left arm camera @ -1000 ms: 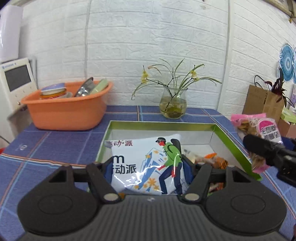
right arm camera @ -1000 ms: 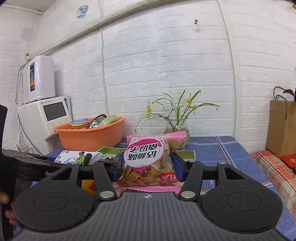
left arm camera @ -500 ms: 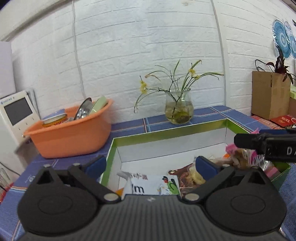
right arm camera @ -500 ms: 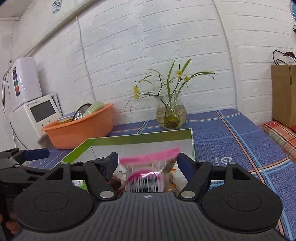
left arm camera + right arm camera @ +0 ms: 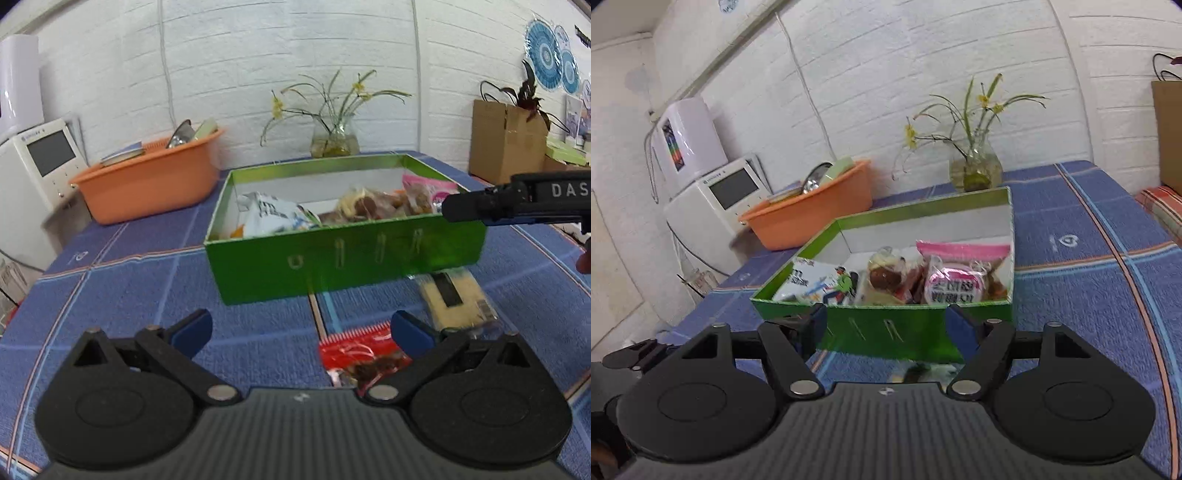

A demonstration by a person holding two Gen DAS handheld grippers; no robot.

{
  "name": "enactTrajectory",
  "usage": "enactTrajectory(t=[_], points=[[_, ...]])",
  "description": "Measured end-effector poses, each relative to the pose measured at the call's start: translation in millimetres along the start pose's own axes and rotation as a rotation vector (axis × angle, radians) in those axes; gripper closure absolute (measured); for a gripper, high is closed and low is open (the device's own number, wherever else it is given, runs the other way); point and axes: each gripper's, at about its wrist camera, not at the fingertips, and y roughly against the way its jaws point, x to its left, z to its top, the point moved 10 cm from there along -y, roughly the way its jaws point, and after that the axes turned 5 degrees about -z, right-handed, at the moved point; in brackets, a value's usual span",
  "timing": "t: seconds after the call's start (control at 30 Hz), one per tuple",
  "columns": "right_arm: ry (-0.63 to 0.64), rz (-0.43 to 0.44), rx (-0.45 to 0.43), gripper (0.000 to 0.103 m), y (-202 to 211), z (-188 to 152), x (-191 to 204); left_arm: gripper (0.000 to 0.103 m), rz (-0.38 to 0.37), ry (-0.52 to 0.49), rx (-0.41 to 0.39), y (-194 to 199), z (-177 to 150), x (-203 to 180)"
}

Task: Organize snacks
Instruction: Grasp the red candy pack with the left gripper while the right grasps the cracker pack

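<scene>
A green box (image 5: pixel 343 254) stands on the blue tablecloth and holds several snack bags. The white illustrated bag (image 5: pixel 273 216) lies at its left. The pink-labelled bag (image 5: pixel 955 282) lies at its right, with a brown snack pack (image 5: pixel 886 275) between them. My left gripper (image 5: pixel 301 334) is open and empty, low over the cloth in front of the box. A red snack packet (image 5: pixel 364 354) lies by its right finger. A yellow packet (image 5: pixel 454 297) lies in front of the box's right end. My right gripper (image 5: pixel 886 325) is open and empty at the box's front wall (image 5: pixel 886 332).
An orange basin (image 5: pixel 147 188) with dishes sits at the back left beside a white appliance (image 5: pixel 33 173). A glass vase with flowers (image 5: pixel 334 142) stands behind the box. A cardboard box with a plant (image 5: pixel 506 142) is at the far right.
Both grippers opened and let their bags fall into the green box. Both have pulled back and now sit in front of the box.
</scene>
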Motion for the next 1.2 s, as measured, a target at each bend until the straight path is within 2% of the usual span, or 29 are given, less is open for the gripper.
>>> enactTrajectory(t=[0.1,0.27,0.33,0.4,0.47,0.53,0.57,0.6,0.63,0.67,0.7,0.8,1.0,1.2], points=[[0.004,-0.092,0.064,0.0,0,-19,-6,0.0,0.027,-0.069,0.01,-7,-6,-19],[-0.008,-0.104,0.178,0.0,-24,-40,-1,0.0,-0.022,-0.1,0.114,-34,-27,-42],[0.007,-0.136,0.214,0.0,-34,-44,2,0.0,-0.032,-0.098,0.09,-35,-28,-46],[0.056,-0.174,0.222,0.0,-40,-45,7,0.0,-0.074,-0.071,0.083,-38,-29,-44],[0.118,-0.221,0.257,0.0,-47,-49,10,0.003,-0.13,0.045,0.125,-43,-33,-34],[0.232,-0.273,0.26,0.0,-51,-54,13,0.005,-0.121,0.047,0.124,-41,-33,-28],[0.268,-0.282,0.241,0.0,-50,-54,15,0.01,-0.125,0.045,0.12,-40,-33,-27],[0.287,-0.276,0.235,0.0,-48,-56,14,0.014,-0.124,0.044,0.112,-37,-33,-26],[0.271,-0.245,0.241,0.0,-46,-57,13,0.031,-0.137,0.045,0.103,-34,-33,-26],[0.253,-0.216,0.236,0.0,-43,-57,12,0.038,-0.143,0.038,0.099,-30,-33,-27],[0.278,-0.22,0.22,0.001,-38,-56,11,0.038,-0.151,0.038,0.111,-28,-34,-27],[0.248,-0.182,0.245,0.002,-28,-58,10,0.038,-0.171,0.031,0.114,-20,-40,-27],[0.174,-0.109,0.226,0.002,-6,-67,18,0.039,-0.161,0.109,0.123,1,-47,-13],[0.168,-0.06,0.148,0.002,16,-60,44,0.039,-0.092,0.143,0.042,30,-31,12]])
